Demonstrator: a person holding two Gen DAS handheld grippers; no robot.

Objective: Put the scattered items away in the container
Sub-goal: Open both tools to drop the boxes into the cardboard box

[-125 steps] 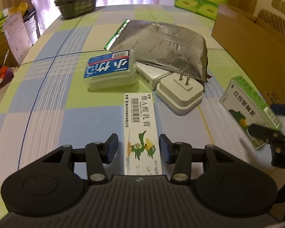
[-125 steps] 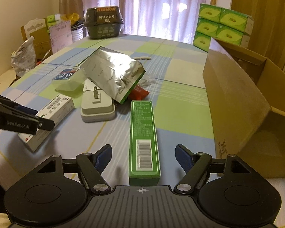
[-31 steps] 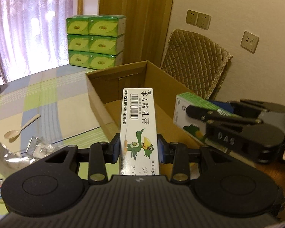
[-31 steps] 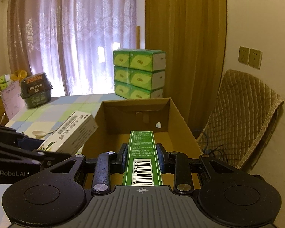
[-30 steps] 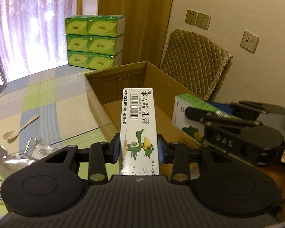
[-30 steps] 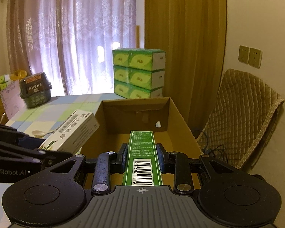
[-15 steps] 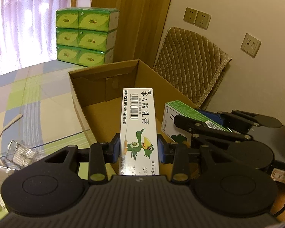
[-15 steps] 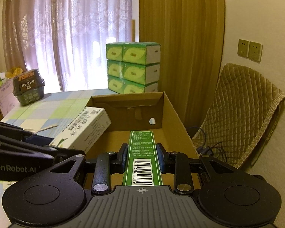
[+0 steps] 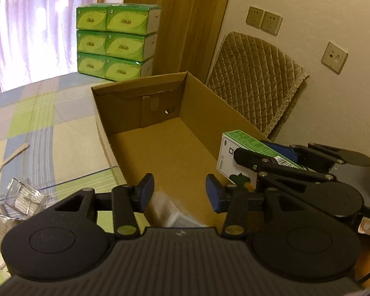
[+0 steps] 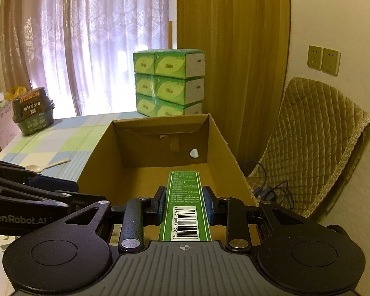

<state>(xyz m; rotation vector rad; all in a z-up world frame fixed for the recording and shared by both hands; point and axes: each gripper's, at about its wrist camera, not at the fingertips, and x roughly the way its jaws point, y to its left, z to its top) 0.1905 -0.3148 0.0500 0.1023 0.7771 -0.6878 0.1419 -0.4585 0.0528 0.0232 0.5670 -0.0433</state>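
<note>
Cardboard box (image 9: pixel 140 91): left gripper (image 9: pixel 178 189) above it, jaws spread, empty; right gripper (image 10: pixel 184 197) pinching green carton (image 10: pixel 184 192) over its near end, liable to snag the rim (image 10: pixel 236 170) if released askew.

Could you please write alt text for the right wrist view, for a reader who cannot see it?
The right gripper is shut on a long green box with a barcode, held over the open cardboard box on the checked tablecloth. The left gripper reaches in from the left; stacked green tissue packs stand behind.
</note>
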